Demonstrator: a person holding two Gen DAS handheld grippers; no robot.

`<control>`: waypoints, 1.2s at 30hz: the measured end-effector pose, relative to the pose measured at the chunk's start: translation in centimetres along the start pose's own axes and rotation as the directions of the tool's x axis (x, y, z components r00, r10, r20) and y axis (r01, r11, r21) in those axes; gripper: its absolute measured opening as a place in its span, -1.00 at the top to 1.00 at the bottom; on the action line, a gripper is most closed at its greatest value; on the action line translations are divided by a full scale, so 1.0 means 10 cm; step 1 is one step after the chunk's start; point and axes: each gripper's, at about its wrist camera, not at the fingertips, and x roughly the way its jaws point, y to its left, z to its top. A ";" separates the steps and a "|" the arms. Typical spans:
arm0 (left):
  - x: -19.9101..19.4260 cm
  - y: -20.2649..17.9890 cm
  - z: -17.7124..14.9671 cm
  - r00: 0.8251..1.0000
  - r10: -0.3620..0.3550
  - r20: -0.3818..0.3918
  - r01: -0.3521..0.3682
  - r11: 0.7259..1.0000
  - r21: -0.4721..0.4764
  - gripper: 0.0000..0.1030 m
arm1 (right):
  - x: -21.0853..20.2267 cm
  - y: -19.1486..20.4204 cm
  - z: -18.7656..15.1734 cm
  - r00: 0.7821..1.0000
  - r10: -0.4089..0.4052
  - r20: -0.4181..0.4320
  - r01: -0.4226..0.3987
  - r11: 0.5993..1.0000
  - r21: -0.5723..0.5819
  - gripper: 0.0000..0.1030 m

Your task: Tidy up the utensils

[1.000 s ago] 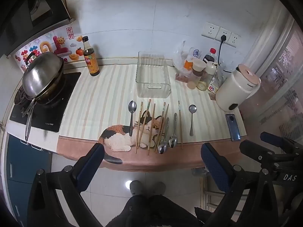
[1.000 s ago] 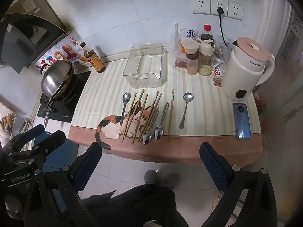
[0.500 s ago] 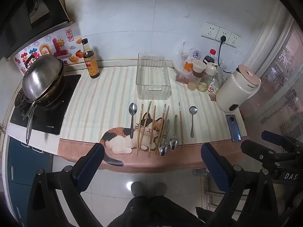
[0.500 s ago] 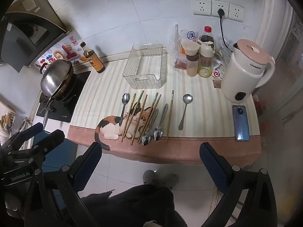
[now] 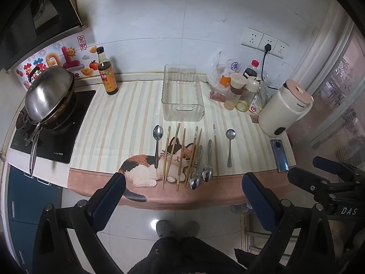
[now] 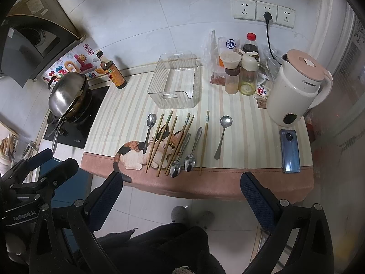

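Several wooden chopsticks (image 5: 178, 157) and several metal spoons lie in a row on the striped cat mat (image 5: 118, 137) near the counter's front edge. One spoon (image 5: 157, 145) is at the left, one spoon (image 5: 230, 146) at the right, two spoons (image 5: 203, 166) between them. A clear plastic bin (image 5: 182, 96) stands empty behind them. They also show in the right wrist view: chopsticks (image 6: 167, 140), right spoon (image 6: 223, 135), bin (image 6: 175, 84). My left gripper (image 5: 182, 196) and right gripper (image 6: 180, 194) are open, empty, held above the floor in front of the counter.
A wok (image 5: 49, 93) sits on the stove at the left. A sauce bottle (image 5: 107, 73) stands by the wall. Condiment jars (image 5: 237, 89), a white kettle (image 5: 282, 111) and a phone (image 5: 280, 151) are at the right.
Both grippers have drifted slightly up and back, so the counter sits a little higher in each view. Nothing on the counter has moved.
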 end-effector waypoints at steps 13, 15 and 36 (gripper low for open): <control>0.01 0.02 0.00 1.000 -0.009 0.000 0.009 1.000 -0.008 -1.00 | 0.02 0.01 0.02 1.000 0.001 -0.001 -0.001 1.000 -0.001 -1.00; 0.01 0.02 0.01 1.000 -0.010 0.000 0.010 1.000 -0.010 -1.00 | 0.01 0.01 0.02 1.000 0.002 0.000 -0.002 1.000 -0.001 -1.00; 0.02 0.05 0.03 1.000 -0.017 0.005 0.018 1.000 -0.023 -1.00 | 0.03 0.03 0.01 1.000 0.003 0.002 -0.003 1.000 0.000 -1.00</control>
